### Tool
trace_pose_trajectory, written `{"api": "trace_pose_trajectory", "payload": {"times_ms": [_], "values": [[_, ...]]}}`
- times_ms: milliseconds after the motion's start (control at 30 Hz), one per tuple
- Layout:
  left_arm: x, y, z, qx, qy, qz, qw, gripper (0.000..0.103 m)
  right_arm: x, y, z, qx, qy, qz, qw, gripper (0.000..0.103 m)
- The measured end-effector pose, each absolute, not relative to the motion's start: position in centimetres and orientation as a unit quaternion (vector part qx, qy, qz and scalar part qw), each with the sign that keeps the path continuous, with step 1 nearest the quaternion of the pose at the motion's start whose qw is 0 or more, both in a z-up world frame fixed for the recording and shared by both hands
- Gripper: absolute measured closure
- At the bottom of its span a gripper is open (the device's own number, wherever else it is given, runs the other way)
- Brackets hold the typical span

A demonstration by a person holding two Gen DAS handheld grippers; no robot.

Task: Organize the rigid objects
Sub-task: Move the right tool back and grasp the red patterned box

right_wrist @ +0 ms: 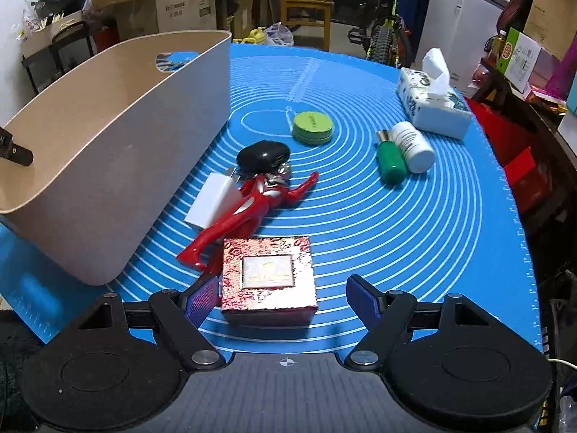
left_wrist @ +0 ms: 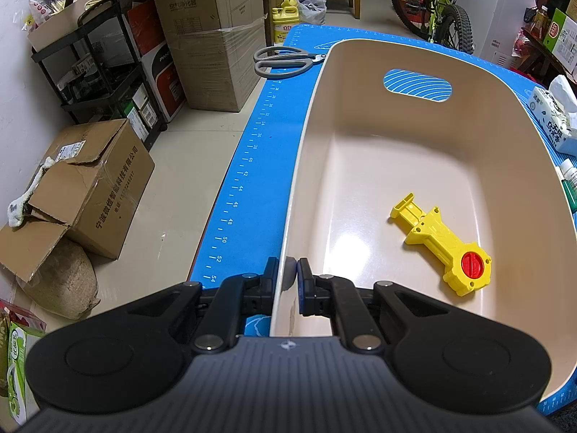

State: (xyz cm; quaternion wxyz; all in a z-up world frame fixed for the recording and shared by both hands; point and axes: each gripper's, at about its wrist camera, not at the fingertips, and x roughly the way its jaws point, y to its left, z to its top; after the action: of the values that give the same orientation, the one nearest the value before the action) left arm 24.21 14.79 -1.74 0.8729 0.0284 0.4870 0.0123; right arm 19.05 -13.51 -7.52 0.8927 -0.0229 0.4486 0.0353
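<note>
Red patterned box flat on blue mat, square to my spread right gripper, figurine at its far-left edge, clear mat to the right; my left gripper clamps the bin rim

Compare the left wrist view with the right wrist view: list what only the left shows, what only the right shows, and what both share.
Only the left wrist view: the yellow toy lying inside the bin, the grey scissors on the mat beyond it, and the left gripper, jaws clamped on the bin's rim.

Only the right wrist view: the red patterned box between the open jaws of the right gripper, the red figure, white charger, black case and green tin.

Both: the beige bin, blue mat, tissue pack, green bottle, white bottle.
</note>
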Motion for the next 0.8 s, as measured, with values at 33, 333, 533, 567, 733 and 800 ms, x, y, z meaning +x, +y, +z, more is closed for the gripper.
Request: {"api": "trace_pose_trajectory", "payload": {"times_ms": [33, 333, 533, 567, 733, 800], "values": [[24.2, 14.8, -1.7, 0.029, 0.487, 0.012, 0.873, 0.09, 19.1, -13.4, -7.7, -0.025, 0.45, 0.036, 0.892, 0.021], [24.2, 14.8, -1.6, 0.029, 0.487, 0.012, 0.873, 0.09, 20.4, -12.8, -9.3, -0.029, 0.452, 0.037, 0.891, 0.022], [24.2, 14.8, -1.6, 0.029, 0.487, 0.012, 0.873, 0.09, 21.1, -12.3, -9.8, -0.042, 0.448, 0.042, 0.892, 0.023], [24.2, 14.7, -1.6, 0.029, 0.487, 0.012, 0.873, 0.09, 21.1, -12.2, -9.8, -0.044, 0.446, 0.043, 0.893, 0.026], [24.2, 14.7, -1.6, 0.029, 0.487, 0.012, 0.873, 0.09, 21.2, -11.9, -10.0, -0.056, 0.444, 0.043, 0.893, 0.039], [24.2, 14.7, -1.6, 0.029, 0.487, 0.012, 0.873, 0.09, 21.0, -11.9, -10.0, -0.061, 0.441, 0.044, 0.895, 0.041]]}}
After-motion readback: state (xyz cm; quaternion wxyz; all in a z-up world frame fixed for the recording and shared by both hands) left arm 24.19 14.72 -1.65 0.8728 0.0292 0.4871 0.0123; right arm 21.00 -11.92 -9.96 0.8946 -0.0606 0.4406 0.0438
